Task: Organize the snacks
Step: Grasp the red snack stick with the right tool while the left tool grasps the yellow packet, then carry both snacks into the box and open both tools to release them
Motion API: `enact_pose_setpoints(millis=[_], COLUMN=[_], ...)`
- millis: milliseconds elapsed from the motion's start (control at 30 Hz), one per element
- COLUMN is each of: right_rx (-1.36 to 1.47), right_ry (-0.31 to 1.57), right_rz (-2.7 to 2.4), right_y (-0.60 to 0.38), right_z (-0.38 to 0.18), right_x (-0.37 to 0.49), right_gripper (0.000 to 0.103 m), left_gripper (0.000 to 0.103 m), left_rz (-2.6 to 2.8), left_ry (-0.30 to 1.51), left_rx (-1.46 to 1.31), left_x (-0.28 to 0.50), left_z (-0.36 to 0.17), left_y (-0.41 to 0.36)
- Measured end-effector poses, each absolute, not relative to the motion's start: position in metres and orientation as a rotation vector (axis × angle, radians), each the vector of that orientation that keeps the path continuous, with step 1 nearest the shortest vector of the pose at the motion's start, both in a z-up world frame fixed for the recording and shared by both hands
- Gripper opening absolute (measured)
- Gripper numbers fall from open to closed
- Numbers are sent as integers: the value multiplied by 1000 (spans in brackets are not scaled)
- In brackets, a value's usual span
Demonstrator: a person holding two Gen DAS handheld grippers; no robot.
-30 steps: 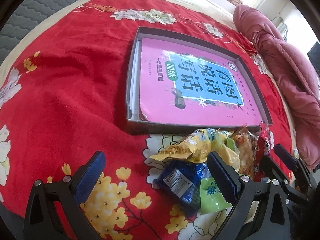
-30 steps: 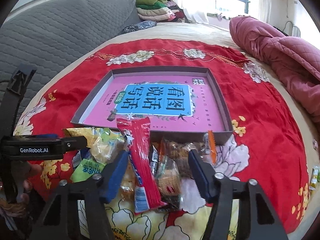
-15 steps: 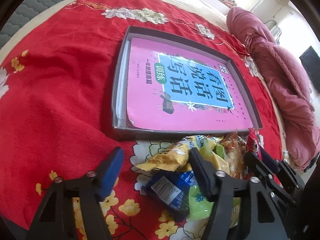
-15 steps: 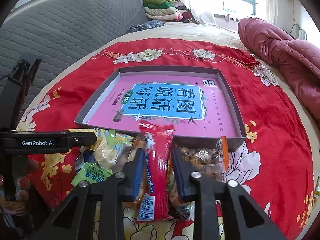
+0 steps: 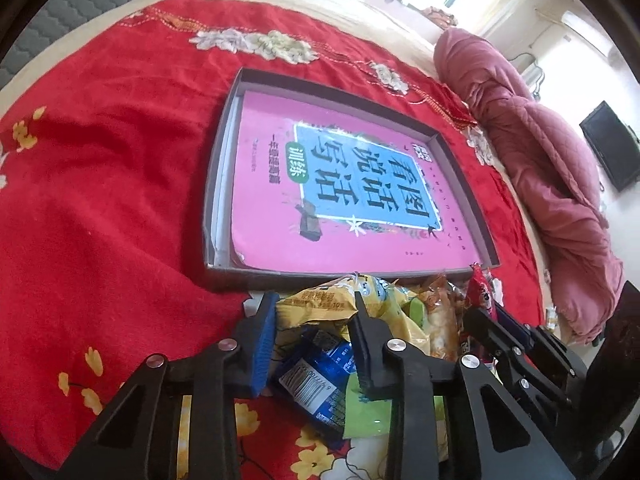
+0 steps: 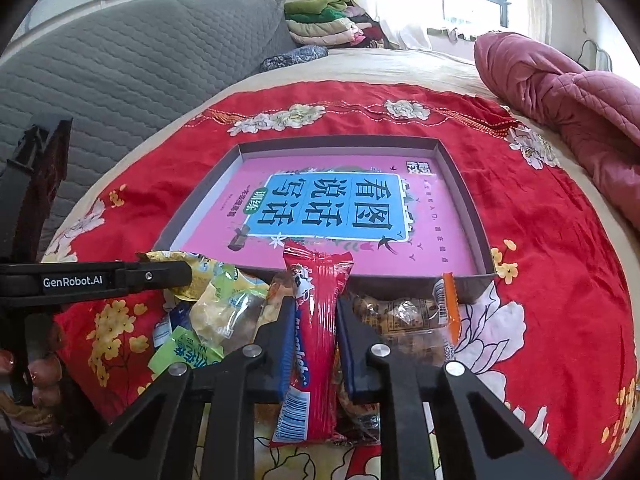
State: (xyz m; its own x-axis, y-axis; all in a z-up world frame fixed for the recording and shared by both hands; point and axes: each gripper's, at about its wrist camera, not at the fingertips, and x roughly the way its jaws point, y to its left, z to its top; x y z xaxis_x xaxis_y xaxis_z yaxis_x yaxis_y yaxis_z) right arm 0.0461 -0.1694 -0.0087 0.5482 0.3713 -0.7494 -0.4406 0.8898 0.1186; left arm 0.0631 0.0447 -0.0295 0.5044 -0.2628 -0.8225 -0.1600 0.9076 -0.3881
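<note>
1. Bed, red flowered cover. Everything sits on it; no table in use.
2. Box, shallow and grey-walled, a pink book flat inside. It lies straight ahead of both tongs, its near wall just beyond the snack pile. The coming move likely turns on this: forward and over that near wall.
3. Snack pile, loose on the cover against the box's near wall, between box and tongs.
4. Red packet, long and thin, glossy, barcode at the near end. Long axis runs away from the camera, toward the box; far end overlaps the box's near edge in view. Right tongs are nearly shut, pads pressing both its long sides.
5. Yellow packet, crinkled foil, lying crosswise. Left tongs are closing with this packet between the pads, which look to be touching it; a blue packet lies beneath.
6. Right side seems nearer to a lift.
</note>
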Motion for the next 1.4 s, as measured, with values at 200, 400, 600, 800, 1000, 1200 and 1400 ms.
enact_pose_setpoints(millis=[200, 400, 600, 800, 1000, 1200, 1400], right_rx=[-69, -63, -46, -27, 0, 44, 132], right_ry=[849, 832, 808, 793, 775, 753, 735], right_rz=[485, 486, 485, 488, 485, 478, 486], right_y=[-172, -174, -177, -180, -184, -191, -202], right_z=[-4, 0, 7, 11, 16, 21, 27], right_x=[45, 44, 43, 45, 49, 56, 68], right_gripper=[19, 19, 19, 19, 19, 19, 19], left_gripper=[33, 32, 32, 32, 32, 32, 32], left_rz=[-66, -63, -59, -48, -32, -1, 35], left_ry=[1022, 991, 956, 915, 891, 870, 862], left_rx=[-420, -414, -407, -405, -411, -421, -408], left_x=[58, 54, 51, 50, 55, 63, 73], left_z=[-18, -6, 8, 23, 31, 34, 30], left_y=[42, 45, 45, 48, 51, 56, 56])
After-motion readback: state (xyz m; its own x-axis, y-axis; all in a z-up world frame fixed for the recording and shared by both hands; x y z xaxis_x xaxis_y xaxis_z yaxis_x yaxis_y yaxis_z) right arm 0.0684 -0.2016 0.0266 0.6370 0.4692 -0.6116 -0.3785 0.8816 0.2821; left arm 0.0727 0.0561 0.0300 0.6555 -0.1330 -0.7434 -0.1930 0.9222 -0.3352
